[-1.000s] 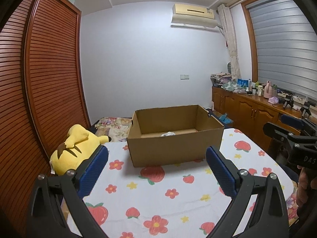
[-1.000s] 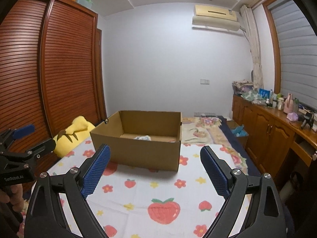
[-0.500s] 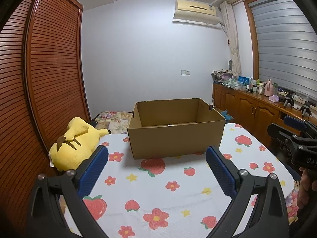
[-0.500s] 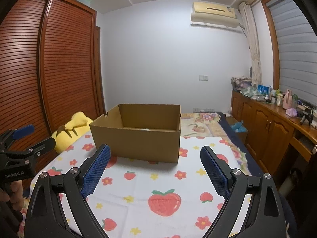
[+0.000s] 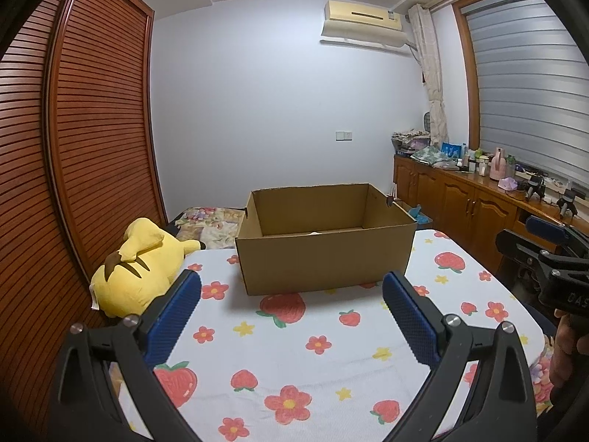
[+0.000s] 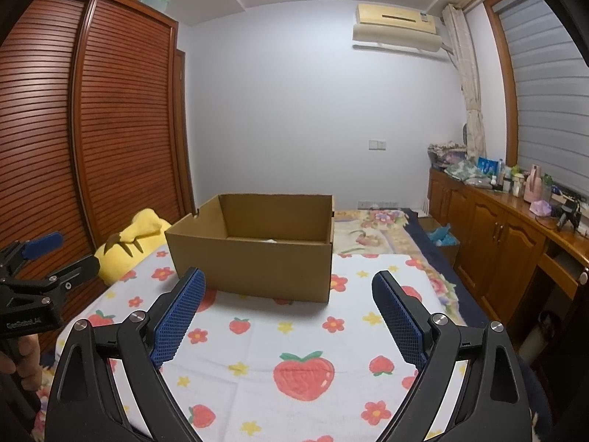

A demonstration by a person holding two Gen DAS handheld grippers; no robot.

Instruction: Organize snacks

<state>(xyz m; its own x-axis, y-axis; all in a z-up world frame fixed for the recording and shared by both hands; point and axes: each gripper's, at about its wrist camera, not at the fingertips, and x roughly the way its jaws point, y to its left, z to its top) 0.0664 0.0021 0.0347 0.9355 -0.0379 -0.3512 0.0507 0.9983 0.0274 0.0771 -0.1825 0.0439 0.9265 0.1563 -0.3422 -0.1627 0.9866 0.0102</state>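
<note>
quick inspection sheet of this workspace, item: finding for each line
surface: strawberry-and-flower printed cloth covering the table
job's things: open cardboard box upright at the far end; a pale item barely shows inside; no snacks seen outside it
clutter: yellow Pikachu plush lying left of the box
grippers: left tool and right tool both open, holding nothing
cables: nothing seen
surroundings: louvered wooden wardrobe, wall air conditioner, wooden sideboard crowded with bottles

Both wrist cameras look level across the bed [image 5: 294, 361] toward the far wall, left one from the left; both share the box [image 5: 324, 261] [image 6: 254, 269] and plush [image 5: 136, 269].
</note>
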